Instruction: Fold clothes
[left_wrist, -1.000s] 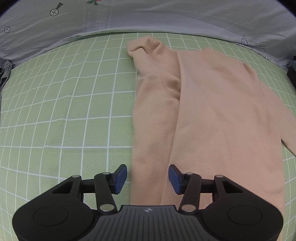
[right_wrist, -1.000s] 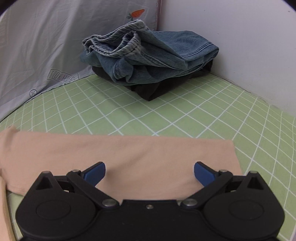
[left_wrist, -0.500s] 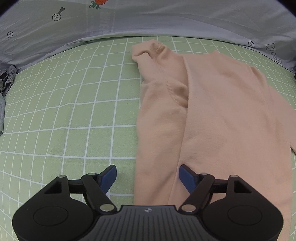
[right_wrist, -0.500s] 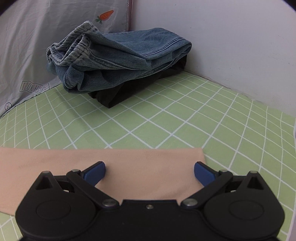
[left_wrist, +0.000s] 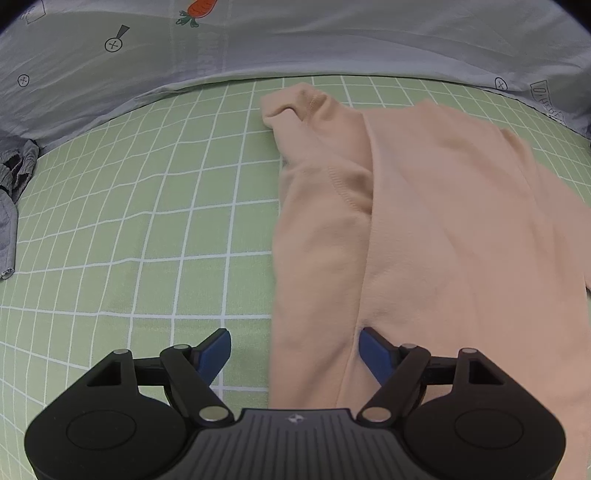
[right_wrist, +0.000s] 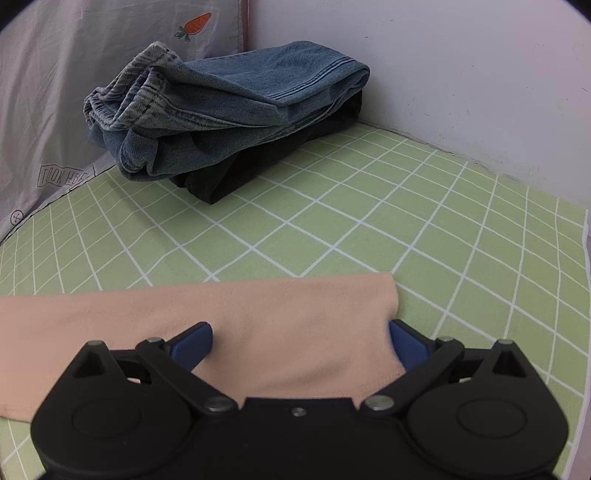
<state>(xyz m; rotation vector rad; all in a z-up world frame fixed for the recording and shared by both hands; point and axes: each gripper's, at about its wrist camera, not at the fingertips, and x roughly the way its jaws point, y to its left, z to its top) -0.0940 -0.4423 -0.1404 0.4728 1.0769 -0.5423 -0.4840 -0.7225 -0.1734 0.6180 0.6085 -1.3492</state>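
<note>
- My left hand-held gripper (left_wrist: 294, 349) is spread wide, low over the near edge of the peach sweatshirt (left_wrist: 424, 229), gripping nothing.
- The sweatshirt lies flat on the green checked sheet (left_wrist: 147, 221), one sleeve folded along its body, collar end toward the far side.
- My right hand-held gripper (right_wrist: 298, 341) is also wide apart, its blue fingers (right_wrist: 192, 341) straddling the peach sleeve end (right_wrist: 295, 317), not closed on it.
- Ahead of it, well apart, folded jeans (right_wrist: 221, 107) sit atop a black garment (right_wrist: 266, 158) in the corner by the white wall (right_wrist: 461, 66).
- A grey carrot-print cloth (left_wrist: 295, 40) runs along the back; a grey garment (left_wrist: 11, 206) sits at the left edge.
</note>
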